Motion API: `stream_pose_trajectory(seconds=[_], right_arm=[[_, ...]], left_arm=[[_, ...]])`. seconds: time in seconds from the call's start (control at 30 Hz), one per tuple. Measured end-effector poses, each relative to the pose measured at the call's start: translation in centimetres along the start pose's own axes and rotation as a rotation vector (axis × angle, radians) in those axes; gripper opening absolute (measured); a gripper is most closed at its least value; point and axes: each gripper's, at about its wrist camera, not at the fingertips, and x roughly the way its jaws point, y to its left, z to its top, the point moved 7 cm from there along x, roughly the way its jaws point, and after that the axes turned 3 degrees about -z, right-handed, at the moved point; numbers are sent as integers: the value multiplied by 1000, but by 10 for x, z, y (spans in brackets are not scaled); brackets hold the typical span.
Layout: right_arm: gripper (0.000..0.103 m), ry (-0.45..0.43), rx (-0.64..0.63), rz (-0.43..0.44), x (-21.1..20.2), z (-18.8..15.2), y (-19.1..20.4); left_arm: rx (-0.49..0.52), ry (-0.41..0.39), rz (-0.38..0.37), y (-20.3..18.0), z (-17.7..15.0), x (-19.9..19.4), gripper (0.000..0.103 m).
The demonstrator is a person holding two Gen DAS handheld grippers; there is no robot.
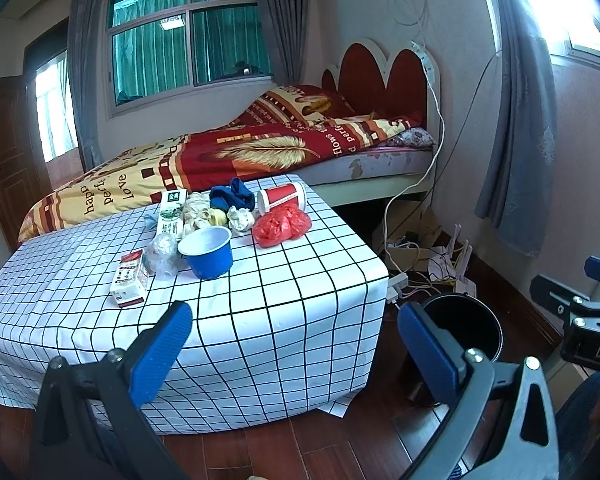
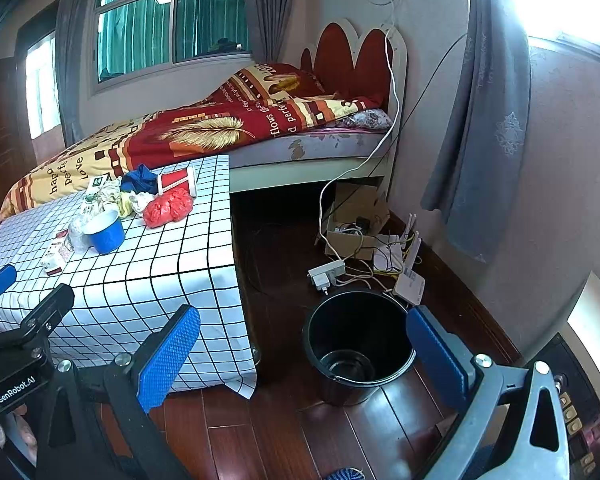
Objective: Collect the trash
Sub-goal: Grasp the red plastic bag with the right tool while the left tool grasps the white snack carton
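The bed (image 1: 228, 152) fills the far side of the room, its red and yellow quilt (image 2: 204, 128) rumpled toward the headboard at about one o'clock. In front of it stands the low table (image 1: 292, 288) under a white checked cloth, reaching toward ten o'clock from where the grippers hover. On the dark wood floor, at about four o'clock from the table, sits the black bucket (image 2: 358, 344), upright and open, with only a dark shine at its bottom.

The trash lies bunched on the table's far half. The blue bowl (image 1: 208, 252) stands upright nearest the front of the pile. Just behind it, toward one o'clock, lies the red plastic bag (image 1: 282, 222), touching the tipped red paper cup (image 1: 282, 198). A blue cloth (image 1: 233, 194) sits at twelve o'clock from the bowl, with crumpled paper (image 1: 240, 218) between them. A tall milk carton (image 1: 171, 212) lies at eleven o'clock, and a small box (image 1: 130, 280) rests alone at eight o'clock.

The left gripper (image 1: 296, 344) hangs over the table's near corner, fingers spread wide, holding nothing. The right gripper (image 2: 304, 350) hangs beside the bucket, likewise spread and bare.
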Motion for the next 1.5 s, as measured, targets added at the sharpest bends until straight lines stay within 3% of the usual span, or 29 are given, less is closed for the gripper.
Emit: stream_pose_trajectory(seconds=[0.4,0.67,0.77,0.9,1.13,1.43,1.5], right_arm=[[103,-10,-32,51,16,9,20],[103,-52,-125,176,49,31,77],[103,-45,-148,225,75,40,102],[103,-30,-173,270,106,52,132],[103,6,-233,299,169,72,185],[103,68,-296,314,249,90,248],[103,91,-289,322,263,93,256]], left_arm=[[-39,-3,46,36,-2,12,103],[-85,14,191,105,-6,32,103],[-126,38,217,129,-8,45,103],[-130,52,308,160,-11,63,103],[-180,78,419,220,-14,98,103],[-237,144,466,263,-23,152,102],[-244,165,461,267,-25,163,98]])
